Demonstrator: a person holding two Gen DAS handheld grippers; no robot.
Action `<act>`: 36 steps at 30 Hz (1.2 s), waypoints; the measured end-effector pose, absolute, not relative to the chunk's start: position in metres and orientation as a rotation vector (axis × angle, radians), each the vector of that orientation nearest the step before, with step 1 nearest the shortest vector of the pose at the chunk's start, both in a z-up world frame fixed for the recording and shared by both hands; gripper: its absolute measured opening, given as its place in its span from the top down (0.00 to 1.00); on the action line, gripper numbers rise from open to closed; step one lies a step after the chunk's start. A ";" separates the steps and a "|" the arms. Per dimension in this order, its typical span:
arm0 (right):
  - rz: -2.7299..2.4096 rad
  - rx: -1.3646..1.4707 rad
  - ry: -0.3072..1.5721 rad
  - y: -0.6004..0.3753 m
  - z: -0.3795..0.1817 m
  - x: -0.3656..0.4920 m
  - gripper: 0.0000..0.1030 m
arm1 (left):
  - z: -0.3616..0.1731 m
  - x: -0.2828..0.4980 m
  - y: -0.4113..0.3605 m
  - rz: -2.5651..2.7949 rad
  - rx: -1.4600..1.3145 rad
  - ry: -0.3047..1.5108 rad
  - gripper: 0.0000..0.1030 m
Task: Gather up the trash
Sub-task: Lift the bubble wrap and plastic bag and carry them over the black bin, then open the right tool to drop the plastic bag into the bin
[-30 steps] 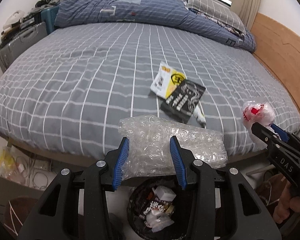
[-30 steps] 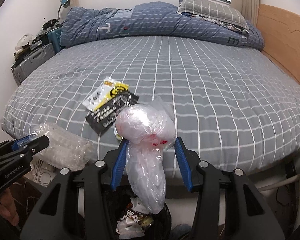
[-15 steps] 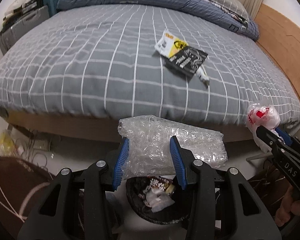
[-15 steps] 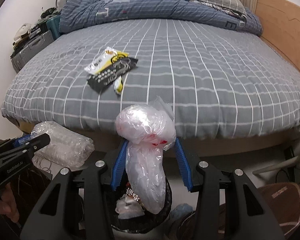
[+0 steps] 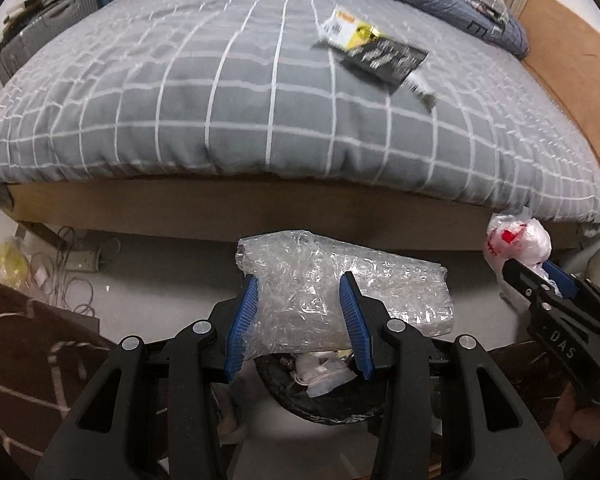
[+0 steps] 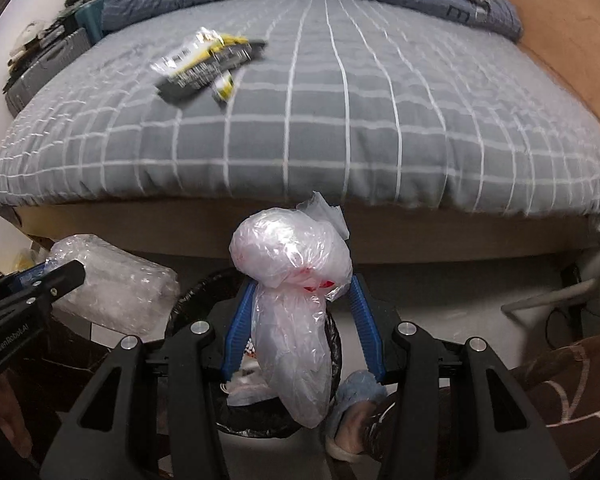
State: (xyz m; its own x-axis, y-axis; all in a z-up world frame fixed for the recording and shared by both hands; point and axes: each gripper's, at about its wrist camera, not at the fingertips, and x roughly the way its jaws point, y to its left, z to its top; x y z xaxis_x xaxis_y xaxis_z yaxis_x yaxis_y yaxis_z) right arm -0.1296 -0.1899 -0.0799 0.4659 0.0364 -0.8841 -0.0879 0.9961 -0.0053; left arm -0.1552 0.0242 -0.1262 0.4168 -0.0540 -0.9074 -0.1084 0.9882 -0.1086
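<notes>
Left claw [image 5: 299, 322] clamped on bubble wrap [image 5: 340, 292], right claw [image 6: 300, 322] on knotted plastic bag [image 6: 292, 276]. Both have dropped from bed height to just over the bin [image 5: 320, 404], so release looks next. Wrappers [image 5: 374, 50] left on bed [image 5: 220, 112], blurred, maybe three.

- I see the left gripper [image 5: 298, 296]: black frame, blue pads; clear bubble wrap [image 5: 340, 300] between them.
- I see the right gripper [image 6: 302, 300]: black, blue pads; translucent white bag [image 6: 292, 280] with red print.
- Ahead: grey bed cover [image 5: 220, 100], white grid lines.
- Below: black bin [image 6: 256, 420].
- On the cover: yellow, white and black wrappers [image 6: 204, 64].
</notes>
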 end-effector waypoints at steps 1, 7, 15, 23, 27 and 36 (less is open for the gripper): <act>0.073 -0.058 1.095 -0.191 -0.087 -0.128 0.56 | -0.132 -0.154 0.024 0.039 -0.151 1.151 0.59; 0.082 -0.052 1.170 -0.189 -0.119 -0.115 0.56 | -0.168 -0.144 0.028 0.072 -0.102 1.212 0.60; 0.114 -0.055 1.243 -0.179 -0.150 -0.099 0.56 | -0.197 -0.131 0.040 0.107 -0.093 1.251 0.60; 0.147 -0.070 1.275 -0.160 -0.162 -0.091 0.56 | -0.211 -0.131 0.065 0.169 -0.108 1.278 0.60; 0.155 -0.070 1.278 -0.158 -0.163 -0.090 0.56 | -0.210 -0.135 0.074 0.193 -0.121 1.277 0.60; 0.141 -0.093 1.231 -0.152 -0.153 -0.092 0.28 | -0.203 -0.137 0.073 0.195 -0.126 1.268 0.60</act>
